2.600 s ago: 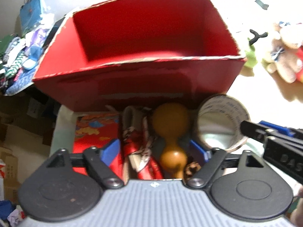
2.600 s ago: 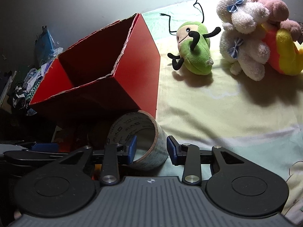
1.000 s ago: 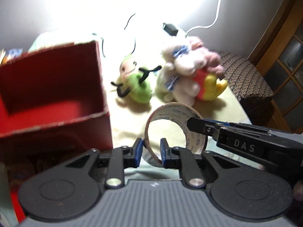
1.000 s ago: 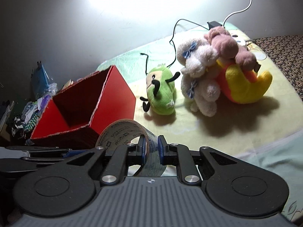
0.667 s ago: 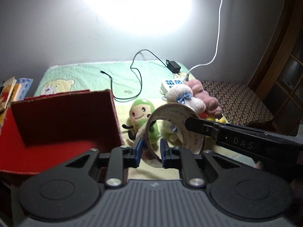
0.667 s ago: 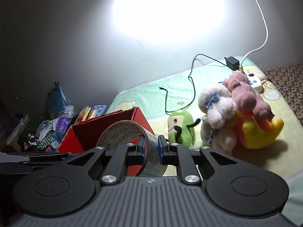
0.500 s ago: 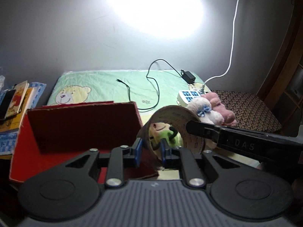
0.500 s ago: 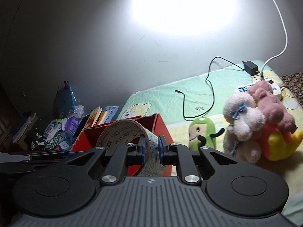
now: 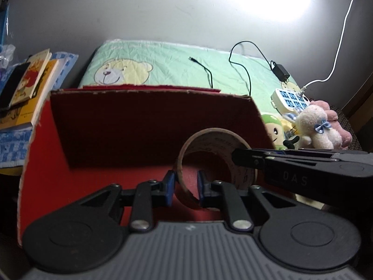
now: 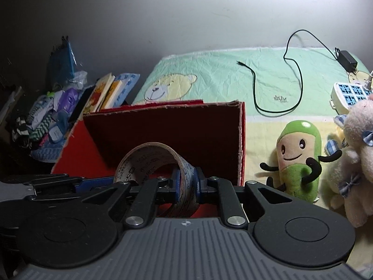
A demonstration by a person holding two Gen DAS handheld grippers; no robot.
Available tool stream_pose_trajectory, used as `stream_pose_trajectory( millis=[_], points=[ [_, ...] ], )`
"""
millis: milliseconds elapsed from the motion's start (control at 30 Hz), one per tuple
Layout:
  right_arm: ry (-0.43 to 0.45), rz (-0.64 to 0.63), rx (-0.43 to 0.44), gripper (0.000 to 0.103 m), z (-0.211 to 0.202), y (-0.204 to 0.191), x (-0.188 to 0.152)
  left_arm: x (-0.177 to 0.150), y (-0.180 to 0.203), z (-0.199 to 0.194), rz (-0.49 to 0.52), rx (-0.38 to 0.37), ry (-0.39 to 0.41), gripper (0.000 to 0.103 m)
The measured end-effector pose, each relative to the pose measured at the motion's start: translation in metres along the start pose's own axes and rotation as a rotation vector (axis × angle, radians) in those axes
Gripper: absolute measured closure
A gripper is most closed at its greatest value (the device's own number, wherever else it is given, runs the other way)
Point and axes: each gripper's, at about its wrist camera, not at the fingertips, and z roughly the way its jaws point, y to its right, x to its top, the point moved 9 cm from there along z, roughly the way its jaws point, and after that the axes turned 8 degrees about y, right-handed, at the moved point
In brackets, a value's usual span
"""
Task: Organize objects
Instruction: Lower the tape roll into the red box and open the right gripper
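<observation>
tape roll (image 9: 216,161) hung mid-frame over red box (image 9: 144,126), not yet dropped | left gripper (image 9: 183,183) and right gripper (image 10: 187,180) each pinched its wall | plush toys (image 10: 298,156) at right remained unsorted

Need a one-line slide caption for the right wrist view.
Both grippers, right gripper nearest, pinch a tape roll before the red box.
</observation>
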Motion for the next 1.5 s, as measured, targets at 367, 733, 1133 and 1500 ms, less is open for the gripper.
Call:
stream_pose_trajectory(
  millis=[367,733,1133,1500],
  points=[
    [-0.086,-0.134,-0.132,0.091,0.037,-0.008,-0.004,-0.015,-0.02,0.042,-0.043,-0.047,-0.121,0.09],
    [-0.082,-0.103,-0.137,0.088,0.048,-0.005,0.002,-0.013,-0.027,0.042,-0.059,-0.084,-0.133,0.088],
    [-0.202,0.186,0.173,0.082,0.046,-0.037,-0.004,-0.02,-0.063,0.02,-0.007,0.105,-0.13,0.088],
    [-0.319,0.223,0.192,0.081,0.068,-0.053,-0.026,-0.023,-0.082,0.017,0.047,0.236,-0.132,0.07]
  ],
)
